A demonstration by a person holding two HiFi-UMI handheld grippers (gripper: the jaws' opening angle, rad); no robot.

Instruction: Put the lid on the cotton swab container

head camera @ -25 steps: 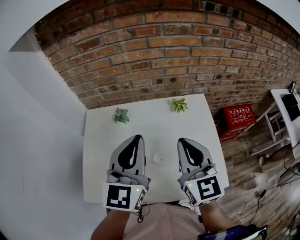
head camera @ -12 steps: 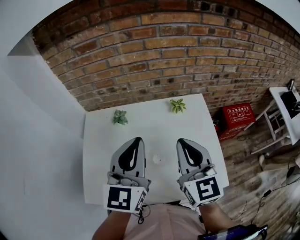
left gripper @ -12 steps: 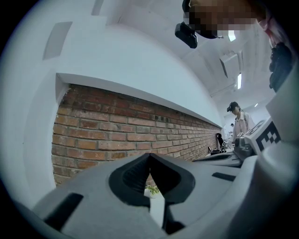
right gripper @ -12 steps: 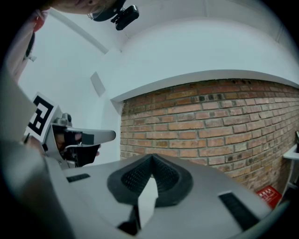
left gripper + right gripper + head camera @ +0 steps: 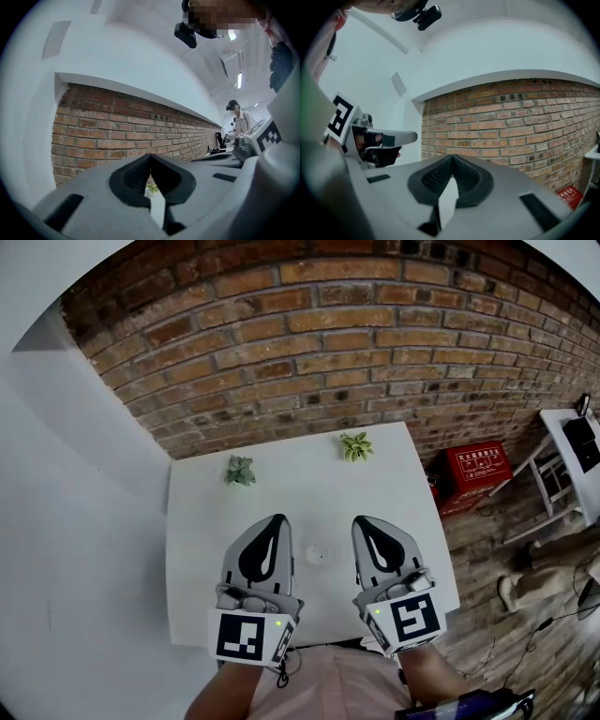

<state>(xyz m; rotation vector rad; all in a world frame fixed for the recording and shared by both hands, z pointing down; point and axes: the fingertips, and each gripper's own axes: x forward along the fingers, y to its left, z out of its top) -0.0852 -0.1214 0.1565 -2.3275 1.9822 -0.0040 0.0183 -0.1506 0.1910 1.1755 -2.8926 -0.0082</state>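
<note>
A small round white cotton swab container sits on the white table, too small to tell whether its lid is on. It lies between my two grippers, a little behind their tips. In the head view my left gripper hovers just left of it, jaws pressed together with nothing between them. My right gripper hovers just right of it, also shut and empty. The left gripper view shows its shut jaw tips against the brick wall. The right gripper view shows the same of its own tips, with the left gripper at its left.
Two small potted plants stand near the table's far edge, under the brick wall. On the wooden floor at right are a red box, white furniture and a person's foot.
Both grippers have stayed almost still beside the container. A person's foot on the floor at right has shifted downward in the head view.
</note>
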